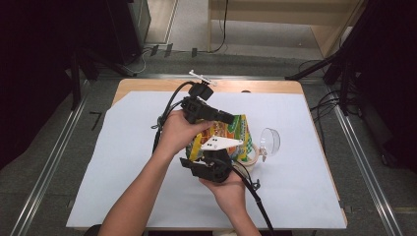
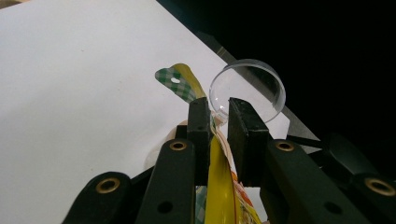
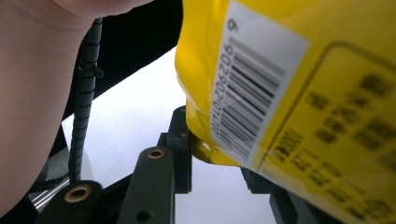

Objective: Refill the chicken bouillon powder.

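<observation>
Tabletop under white sheet, yellow snack bag lifted over its middle.
Bag pinched at top edge by left gripper, jaws nearly closed; bottom corner clamped in right gripper; clear bowl just beside.

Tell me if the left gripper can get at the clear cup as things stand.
Probably not yet. The left gripper is shut on the yellow bag, so its jaws are taken. The clear cup lies just past them on the white sheet, with nothing between.
</observation>
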